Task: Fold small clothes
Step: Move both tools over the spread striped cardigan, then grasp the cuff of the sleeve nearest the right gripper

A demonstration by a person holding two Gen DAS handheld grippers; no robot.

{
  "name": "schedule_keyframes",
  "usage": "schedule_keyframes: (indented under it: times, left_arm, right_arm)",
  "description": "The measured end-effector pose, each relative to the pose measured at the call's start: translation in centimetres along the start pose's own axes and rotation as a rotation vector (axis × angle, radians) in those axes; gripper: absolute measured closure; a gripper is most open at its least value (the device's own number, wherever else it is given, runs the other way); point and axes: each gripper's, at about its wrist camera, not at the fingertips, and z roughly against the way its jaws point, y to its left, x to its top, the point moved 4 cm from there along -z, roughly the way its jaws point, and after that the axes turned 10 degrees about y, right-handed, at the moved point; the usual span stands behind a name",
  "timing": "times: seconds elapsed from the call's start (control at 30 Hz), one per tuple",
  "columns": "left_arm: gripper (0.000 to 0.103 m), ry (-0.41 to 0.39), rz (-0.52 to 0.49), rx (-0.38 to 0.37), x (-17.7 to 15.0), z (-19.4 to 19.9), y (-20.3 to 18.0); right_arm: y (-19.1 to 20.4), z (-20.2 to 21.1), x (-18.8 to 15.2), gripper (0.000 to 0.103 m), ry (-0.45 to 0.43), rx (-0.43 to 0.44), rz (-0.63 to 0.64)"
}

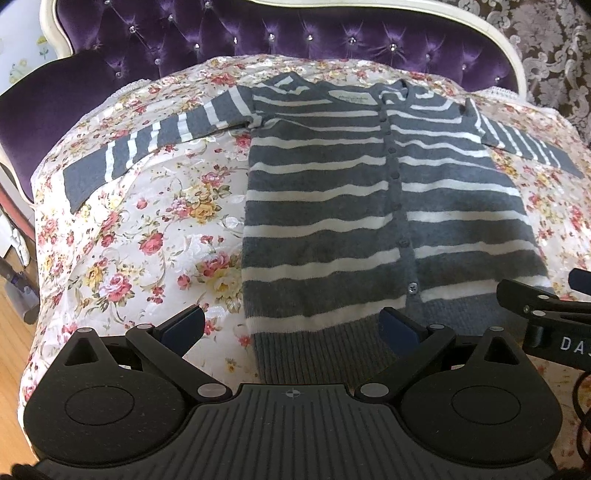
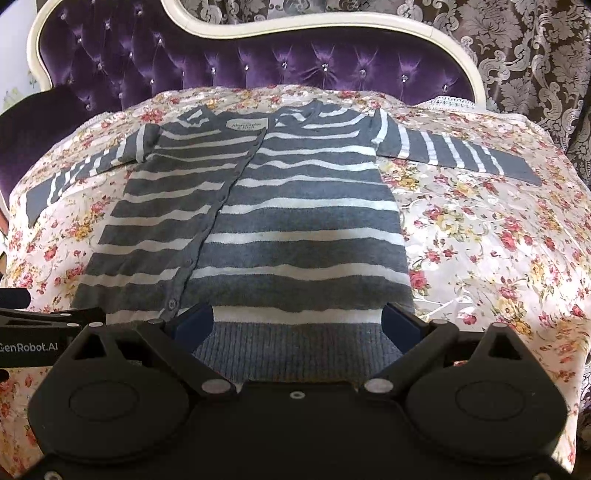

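A grey cardigan with white stripes (image 1: 332, 192) (image 2: 266, 214) lies flat and buttoned on a floral cloth, collar at the far end, both sleeves spread out sideways. My left gripper (image 1: 291, 325) is open, its fingers straddling the left part of the ribbed hem (image 1: 314, 354) just above it. My right gripper (image 2: 297, 321) is open too, with the right part of the ribbed hem (image 2: 291, 350) between its fingers. Neither holds anything. The right gripper (image 1: 546, 314) shows at the right edge of the left wrist view.
The floral cloth (image 1: 147, 229) (image 2: 498, 240) covers a seat with a purple tufted backrest (image 1: 295, 33) (image 2: 258, 62) in a cream frame. Wooden floor (image 1: 11, 332) shows at the left. Patterned curtains (image 2: 517, 55) hang behind at the right.
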Motion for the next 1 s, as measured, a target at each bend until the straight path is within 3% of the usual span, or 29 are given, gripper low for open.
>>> schedule_keyframes:
  times: [0.4, 0.8, 0.9, 1.0]
  left_arm:
    - [0.002, 0.036, -0.002, -0.029, 2.1, -1.1, 0.2]
    - [0.002, -0.013, 0.021, -0.084, 6.2, -0.2, 1.2]
    - [0.002, -0.038, 0.037, -0.127, 7.5, 0.2, 1.4]
    - [0.002, -0.072, 0.074, -0.215, 8.9, 0.6, 1.9]
  right_arm:
    - [-0.6, -2.1, 1.5, 0.005, 0.113, 0.059, -0.02]
    - [-2.7, -3.1, 5.6, 0.004, 0.162, 0.123, -0.057]
    - [-3.4, -3.3, 7.1, 0.001, 0.166, 0.153, -0.068]
    - [-4.2, -3.3, 8.5, 0.001, 0.155, 0.201, -0.08]
